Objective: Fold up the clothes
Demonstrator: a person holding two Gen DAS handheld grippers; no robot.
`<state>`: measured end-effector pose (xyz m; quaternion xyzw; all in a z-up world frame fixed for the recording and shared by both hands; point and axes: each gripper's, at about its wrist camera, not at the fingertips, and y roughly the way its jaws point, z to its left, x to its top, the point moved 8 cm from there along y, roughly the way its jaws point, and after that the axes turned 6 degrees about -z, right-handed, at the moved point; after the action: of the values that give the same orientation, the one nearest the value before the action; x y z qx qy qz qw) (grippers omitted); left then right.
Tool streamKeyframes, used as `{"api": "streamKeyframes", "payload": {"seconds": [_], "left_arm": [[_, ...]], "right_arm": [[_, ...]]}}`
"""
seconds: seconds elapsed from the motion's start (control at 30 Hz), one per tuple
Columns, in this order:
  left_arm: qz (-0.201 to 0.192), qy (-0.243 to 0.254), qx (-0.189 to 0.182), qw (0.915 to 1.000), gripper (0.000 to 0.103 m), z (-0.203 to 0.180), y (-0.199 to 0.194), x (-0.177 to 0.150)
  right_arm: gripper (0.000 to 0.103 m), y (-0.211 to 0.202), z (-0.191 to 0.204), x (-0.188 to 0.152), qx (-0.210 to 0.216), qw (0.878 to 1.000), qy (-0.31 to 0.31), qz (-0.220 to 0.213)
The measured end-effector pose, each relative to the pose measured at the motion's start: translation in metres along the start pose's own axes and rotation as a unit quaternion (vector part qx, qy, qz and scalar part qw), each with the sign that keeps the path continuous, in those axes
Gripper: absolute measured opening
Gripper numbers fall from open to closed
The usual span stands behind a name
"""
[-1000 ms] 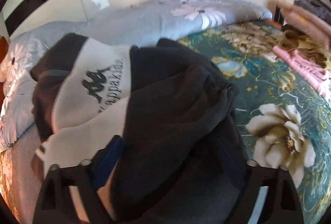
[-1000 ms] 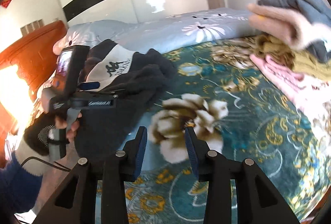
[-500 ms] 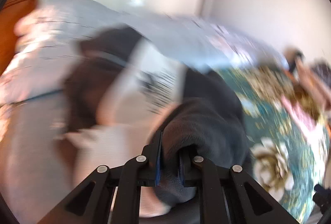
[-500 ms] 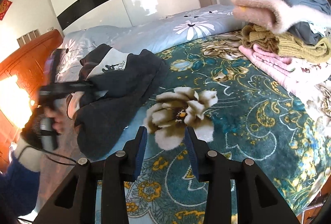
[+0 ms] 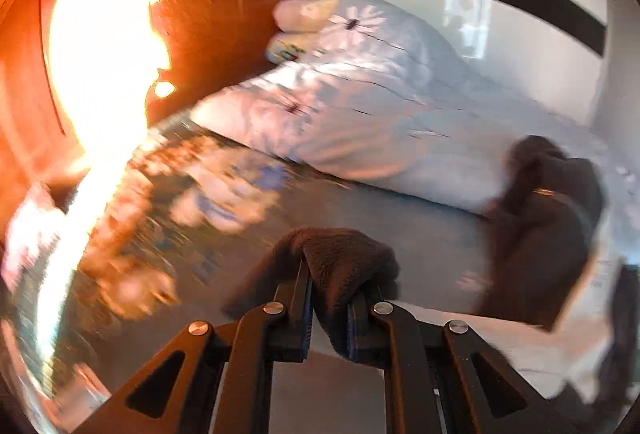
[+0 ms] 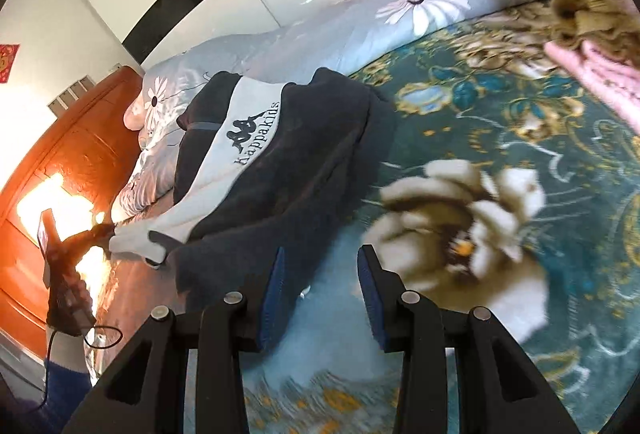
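A black and white Kappa Kids sweater [image 6: 280, 161] lies spread on the floral bedspread [image 6: 520, 173]. My left gripper [image 5: 330, 298] is shut on a dark fleece cuff [image 5: 340, 262] of the sweater and holds it stretched out toward the headboard; the rest of the sweater [image 5: 540, 234] trails to the right. In the right wrist view the left gripper [image 6: 98, 234] shows at the far left, holding the sleeve end. My right gripper [image 6: 320, 290] is open and empty, hovering just over the sweater's near dark edge.
A light blue flowered duvet [image 6: 360, 21] is bunched along the far side of the bed. An orange wooden headboard [image 5: 180, 33] with bright sun glare stands at the left. A stack of folded clothes [image 6: 592, 33] sits at the right.
My left gripper closed on the dark cuff and pulled it left toward the headboard, stretching the sleeve out. My right gripper moved closer to the sweater's near edge and stayed open.
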<state>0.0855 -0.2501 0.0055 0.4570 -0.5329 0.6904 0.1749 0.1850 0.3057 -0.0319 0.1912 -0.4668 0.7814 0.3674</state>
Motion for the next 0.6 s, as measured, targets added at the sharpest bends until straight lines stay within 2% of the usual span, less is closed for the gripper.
{"api": "streamKeyframes", "payload": {"seconds": [0.07,0.17,0.27,0.3,0.37,0.47,0.53,0.6], "left_arm": [[0.0,0.007,0.028,0.9996,0.014,0.014,0.015,0.008],[0.027,-0.019,0.03,0.999,0.014,0.026,0.042,0.003],[0.07,-0.08,-0.046,0.9932,0.017,0.018,0.045,-0.016],[0.077,-0.089,-0.06,0.9912,0.018,0.015,0.042,-0.023],[0.095,-0.109,-0.091,0.9853,0.032,0.01,0.033,-0.038],[0.115,-0.128,-0.106,0.9793,0.041,0.007,0.016,-0.063],[0.127,-0.148,-0.13,0.9721,0.046,0.003,0.0,-0.081],[0.147,-0.166,-0.171,0.96,0.047,-0.015,-0.015,-0.101]], "right_arm": [[0.039,0.0,0.003,-0.003,0.001,1.0,-0.001,0.001],[0.039,-0.001,0.001,-0.007,-0.009,1.0,-0.006,0.003],[0.039,-0.002,-0.008,-0.012,-0.02,1.0,0.004,0.006],[0.039,-0.002,-0.011,-0.013,-0.021,1.0,0.011,0.007],[0.039,-0.001,-0.015,-0.015,-0.024,1.0,0.017,0.009],[0.039,0.001,-0.016,-0.021,-0.023,1.0,0.013,0.017],[0.039,0.003,-0.015,-0.024,-0.024,0.999,0.01,0.02],[0.039,0.004,-0.015,-0.026,-0.023,0.999,0.011,0.021]]}}
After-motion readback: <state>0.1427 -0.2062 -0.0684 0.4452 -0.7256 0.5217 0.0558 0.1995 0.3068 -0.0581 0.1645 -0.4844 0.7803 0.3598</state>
